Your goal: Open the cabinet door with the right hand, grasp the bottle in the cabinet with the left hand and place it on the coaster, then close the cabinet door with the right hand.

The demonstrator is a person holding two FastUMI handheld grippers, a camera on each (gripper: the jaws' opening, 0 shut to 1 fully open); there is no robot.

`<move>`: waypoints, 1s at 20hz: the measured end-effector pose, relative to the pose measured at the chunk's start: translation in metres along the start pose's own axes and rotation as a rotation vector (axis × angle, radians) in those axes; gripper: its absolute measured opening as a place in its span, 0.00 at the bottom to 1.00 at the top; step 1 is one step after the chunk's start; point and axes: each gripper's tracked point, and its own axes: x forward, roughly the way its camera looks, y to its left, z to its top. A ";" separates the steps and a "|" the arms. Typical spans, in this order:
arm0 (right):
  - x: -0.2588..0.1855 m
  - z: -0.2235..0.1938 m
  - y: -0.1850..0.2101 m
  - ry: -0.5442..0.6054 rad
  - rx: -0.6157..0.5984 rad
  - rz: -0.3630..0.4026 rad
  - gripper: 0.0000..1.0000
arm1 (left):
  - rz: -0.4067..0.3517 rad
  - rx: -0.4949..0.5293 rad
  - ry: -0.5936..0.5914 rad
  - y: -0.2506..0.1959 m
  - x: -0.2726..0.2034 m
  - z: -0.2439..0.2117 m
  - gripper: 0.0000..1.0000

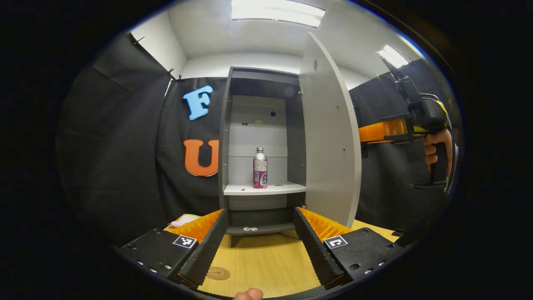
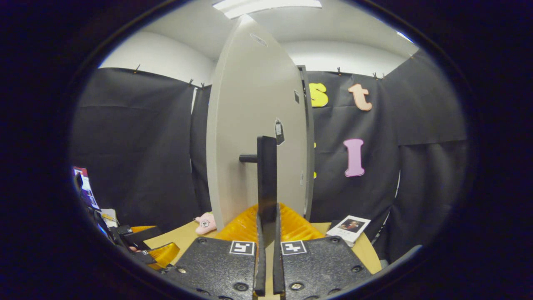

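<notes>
My right tongs (image 2: 266,216) sit at the bottom centre of the right gripper view, clamped on the black bar handle (image 2: 267,175) of the pale grey cabinet door (image 2: 254,125), which stands swung open. In the left gripper view my left tongs (image 1: 260,246) are spread wide apart at the bottom of the frame, holding nothing, above the light wooden desk (image 1: 266,266). Straight ahead in mid-frame, the silver bottle with a red-and-white label (image 1: 260,167) stands upright on the white shelf (image 1: 265,189) inside the dark grey cabinet (image 1: 227,137). The round brown coaster (image 1: 218,273) lies on the desk at lower left, beside the left finger.
</notes>
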 end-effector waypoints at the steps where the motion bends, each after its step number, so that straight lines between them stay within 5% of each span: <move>1: 0.000 0.000 -0.004 -0.004 0.002 -0.020 0.09 | 0.000 -0.002 0.001 -0.001 -0.001 0.000 0.95; 14: 0.002 0.001 -0.017 -0.021 0.002 -0.160 0.04 | 0.001 -0.004 0.019 -0.013 -0.005 -0.007 0.95; 20: 0.002 -0.002 -0.011 -0.029 0.069 -0.127 0.04 | 0.003 -0.002 0.044 -0.017 -0.002 -0.013 0.95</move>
